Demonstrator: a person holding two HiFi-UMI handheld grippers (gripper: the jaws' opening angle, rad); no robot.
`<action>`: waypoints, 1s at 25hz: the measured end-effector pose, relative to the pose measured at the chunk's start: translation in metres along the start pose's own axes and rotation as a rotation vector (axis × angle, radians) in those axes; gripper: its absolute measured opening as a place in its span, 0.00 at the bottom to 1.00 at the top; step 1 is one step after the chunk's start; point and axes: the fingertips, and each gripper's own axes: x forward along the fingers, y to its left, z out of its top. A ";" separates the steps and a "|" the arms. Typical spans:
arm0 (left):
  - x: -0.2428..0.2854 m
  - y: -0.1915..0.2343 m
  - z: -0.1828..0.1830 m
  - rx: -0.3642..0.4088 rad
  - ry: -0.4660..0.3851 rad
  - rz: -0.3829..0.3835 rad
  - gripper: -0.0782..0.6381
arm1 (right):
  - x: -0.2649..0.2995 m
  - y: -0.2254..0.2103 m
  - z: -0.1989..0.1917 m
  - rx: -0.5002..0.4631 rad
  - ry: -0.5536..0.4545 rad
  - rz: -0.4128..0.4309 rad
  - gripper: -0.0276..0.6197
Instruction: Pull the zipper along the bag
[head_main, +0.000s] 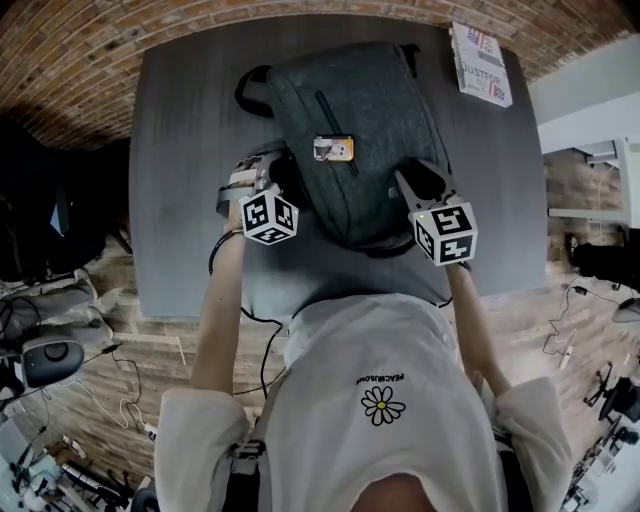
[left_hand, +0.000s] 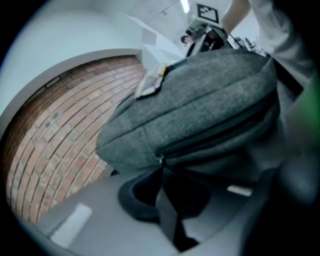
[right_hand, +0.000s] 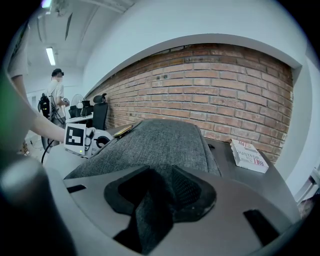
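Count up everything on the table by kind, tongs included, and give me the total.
Backpack: 1
Small tag on the backpack: 1
Box: 1
Tongs: 2, the left tongs shut on the zipper pull, the right tongs shut on the backpack's fabric
Total: 5

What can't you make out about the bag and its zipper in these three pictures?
Zipper pull: unseen in head view, behind the left gripper.
Zipper track, far end: left gripper view, lost in blur toward the right edge.
Tag on the bag: head view, print too small.
Box, smaller print: head view, too small.
Fold pinched by the right gripper: head view, covered by that gripper.
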 end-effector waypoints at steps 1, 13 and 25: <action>-0.001 0.001 -0.001 -0.013 -0.004 -0.006 0.12 | 0.001 0.001 0.001 0.000 -0.001 0.000 0.25; -0.014 -0.002 -0.008 -0.164 0.041 -0.049 0.12 | 0.005 -0.005 0.000 0.005 -0.006 0.003 0.25; -0.016 0.004 0.004 -0.254 -0.026 -0.020 0.13 | 0.004 -0.002 0.003 0.011 -0.012 0.007 0.25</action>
